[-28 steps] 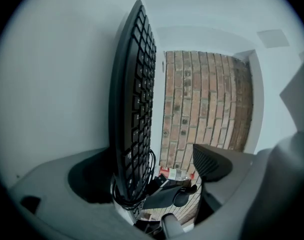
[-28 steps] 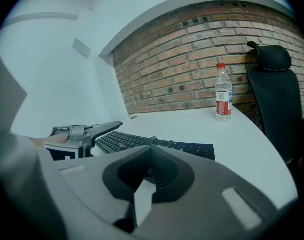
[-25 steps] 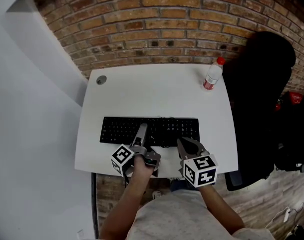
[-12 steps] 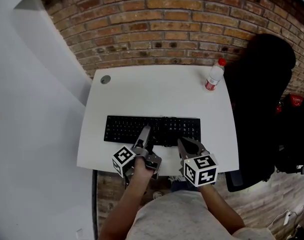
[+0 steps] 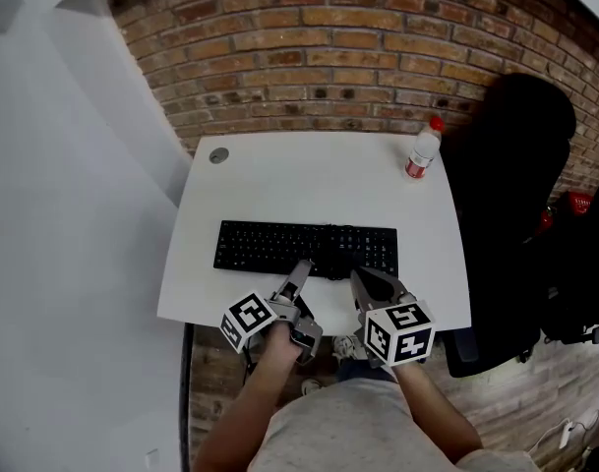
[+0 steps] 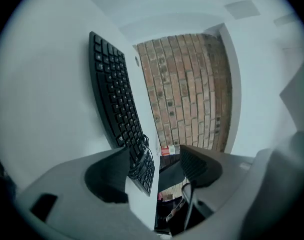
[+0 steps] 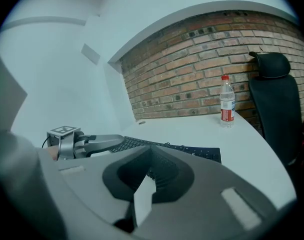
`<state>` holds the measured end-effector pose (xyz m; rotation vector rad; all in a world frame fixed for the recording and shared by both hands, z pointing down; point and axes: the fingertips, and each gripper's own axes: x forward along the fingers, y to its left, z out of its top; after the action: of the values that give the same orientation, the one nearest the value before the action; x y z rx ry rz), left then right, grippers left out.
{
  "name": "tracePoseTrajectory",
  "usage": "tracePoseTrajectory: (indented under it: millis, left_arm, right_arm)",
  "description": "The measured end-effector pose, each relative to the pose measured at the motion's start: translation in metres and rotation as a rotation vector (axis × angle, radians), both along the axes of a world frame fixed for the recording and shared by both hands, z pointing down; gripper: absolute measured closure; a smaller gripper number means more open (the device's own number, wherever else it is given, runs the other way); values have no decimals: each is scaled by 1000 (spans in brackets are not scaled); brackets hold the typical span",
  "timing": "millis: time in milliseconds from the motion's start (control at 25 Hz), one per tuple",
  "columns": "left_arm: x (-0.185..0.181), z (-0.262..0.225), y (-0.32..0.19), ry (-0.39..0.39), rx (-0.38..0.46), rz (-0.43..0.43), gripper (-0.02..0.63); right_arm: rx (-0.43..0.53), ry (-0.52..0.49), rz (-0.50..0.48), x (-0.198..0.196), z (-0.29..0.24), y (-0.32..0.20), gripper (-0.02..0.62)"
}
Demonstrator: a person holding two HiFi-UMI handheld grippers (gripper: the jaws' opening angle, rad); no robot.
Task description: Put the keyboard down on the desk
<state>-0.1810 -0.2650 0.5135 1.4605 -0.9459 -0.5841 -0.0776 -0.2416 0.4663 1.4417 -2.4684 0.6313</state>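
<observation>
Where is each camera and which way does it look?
Head view: on the person's head, looking down at the desk, keyboard and bottle; left claw, right claw and arms show.
Left gripper view: on the left claw, looking along the keyboard to the wall; its closing jaws show, desk edge between them.
Right gripper view: on the right claw, looking across the desk to the wall; its jaws and the left claw show.
All share keyboard and bottle.
</observation>
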Motion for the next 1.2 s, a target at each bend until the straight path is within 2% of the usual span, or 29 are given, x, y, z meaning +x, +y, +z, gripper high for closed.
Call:
tracePoseTrajectory:
  millis: [320,520,680,760,840,1200]
  left_arm:
    - [6,-38,27,-279,210,124,407]
    - [8,-59,43,-479,340,178,493]
    - [11,-70,54,-716,454,227,564]
    - [14,-71,59,-802,493,252,591]
    - [17,-71,63,-832,513,269,612]
    - [23,-66,75,-892,546,327,612]
  right_arm:
    - [52,-15,-4,-7,-25,22,586]
    - [72,-20,-6,-10,-34,38,586]
    - [97,-23,-3,-11,-44,47,586]
    - [108,-19,-1,-10,-47,51,586]
    - [116,-12,4,-8,-48,55,586]
    - [138,2,14,-7,-50,66,586]
